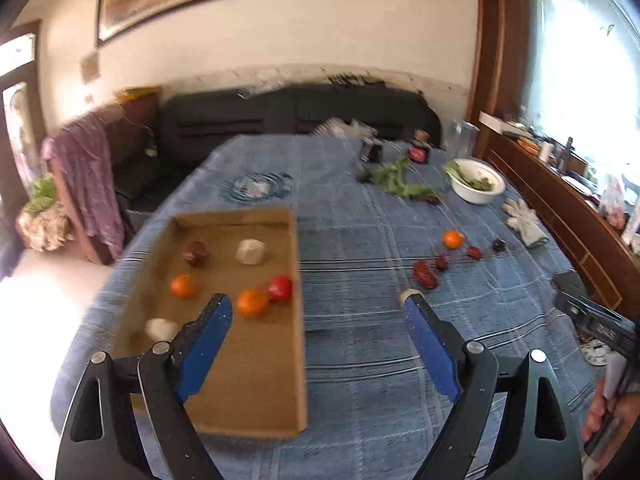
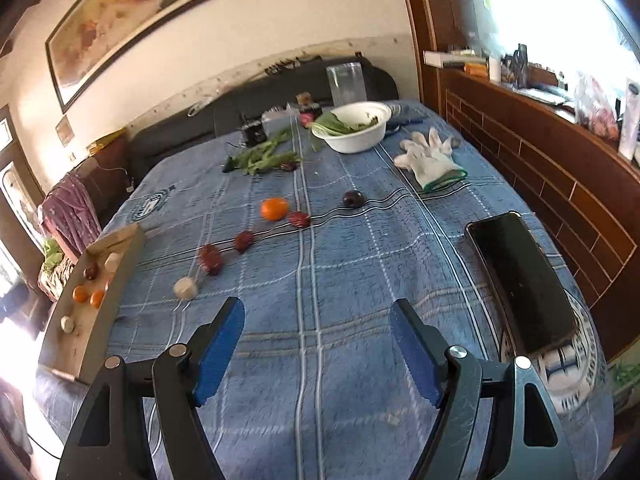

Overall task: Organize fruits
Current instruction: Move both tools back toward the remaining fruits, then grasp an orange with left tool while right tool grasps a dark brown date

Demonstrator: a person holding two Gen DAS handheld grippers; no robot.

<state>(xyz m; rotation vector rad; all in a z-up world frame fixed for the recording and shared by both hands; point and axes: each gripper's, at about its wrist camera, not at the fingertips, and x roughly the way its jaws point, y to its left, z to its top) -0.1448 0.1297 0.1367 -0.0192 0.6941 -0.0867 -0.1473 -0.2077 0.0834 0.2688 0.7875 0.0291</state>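
Left wrist view: left claw gapes empty above the cardboard tray, tangerine just beside its left finger; right claw apart, empty.

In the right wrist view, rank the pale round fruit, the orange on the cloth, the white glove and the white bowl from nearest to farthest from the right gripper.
From the right gripper:
1. Pale round fruit, close ahead on the left.
2. Orange, mid-table, left of centre.
3. White glove, farther back on the right.
4. White bowl, holding greens, farthest, near the table's far end.

A white bowl, glove and phone lie apart.
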